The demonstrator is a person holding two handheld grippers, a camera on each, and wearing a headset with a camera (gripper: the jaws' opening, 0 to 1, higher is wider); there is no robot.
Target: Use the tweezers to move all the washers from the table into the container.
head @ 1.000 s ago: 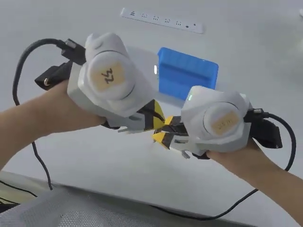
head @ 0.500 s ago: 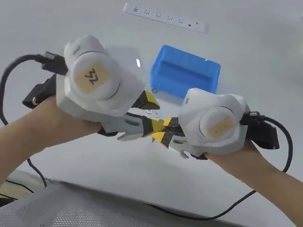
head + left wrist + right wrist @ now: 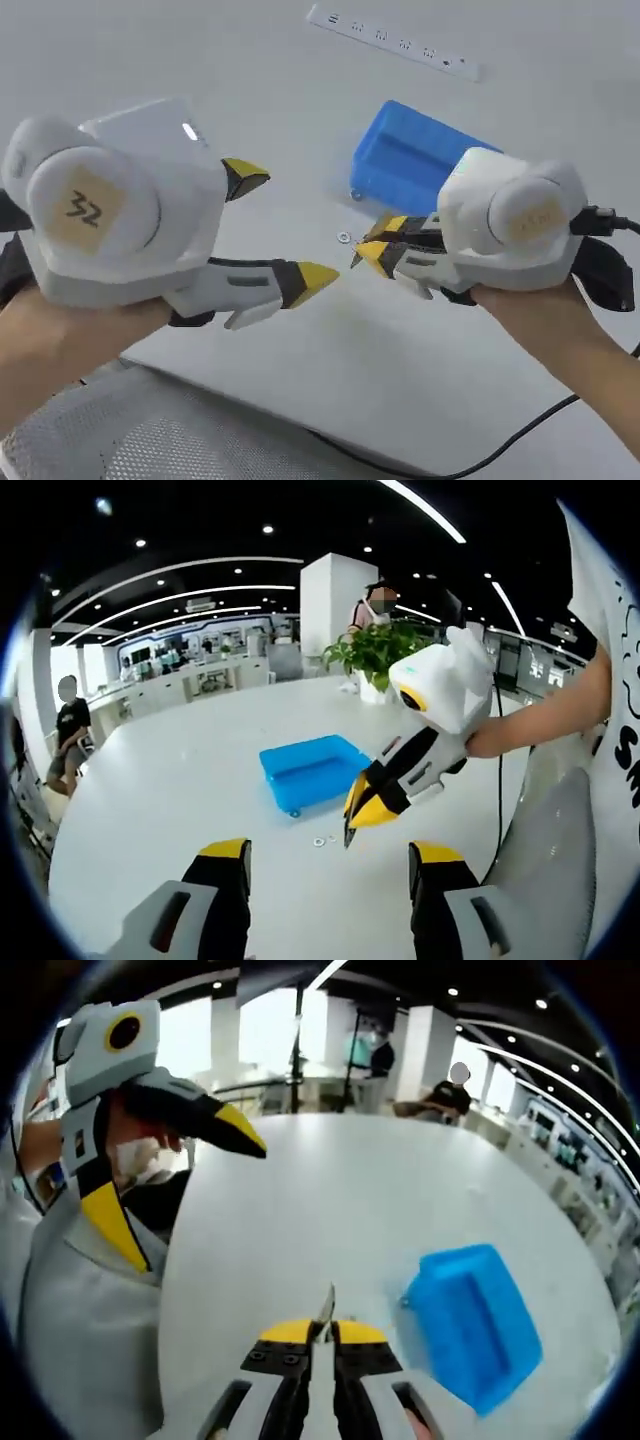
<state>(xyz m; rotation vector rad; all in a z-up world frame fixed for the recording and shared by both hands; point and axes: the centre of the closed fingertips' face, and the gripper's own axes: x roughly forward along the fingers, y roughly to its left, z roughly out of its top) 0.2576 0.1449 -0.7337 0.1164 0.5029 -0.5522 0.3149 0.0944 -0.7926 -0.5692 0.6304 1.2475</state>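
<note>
The right gripper [image 3: 322, 1338] has its 2 jaws pressed together on the tweezers [image 3: 326, 1308], whose thin tip pokes out past the yellow jaw ends. The left gripper [image 3: 330, 852] holds nothing, its jaws wide apart. Both hang above the white table [image 3: 300, 350], pointing toward each other. 2 washers [image 3: 318, 841] lie on the table just beside the tweezers' tip, near the blue container [image 3: 310, 768]. A power strip [image 3: 395, 42] lies beyond the container.
</note>
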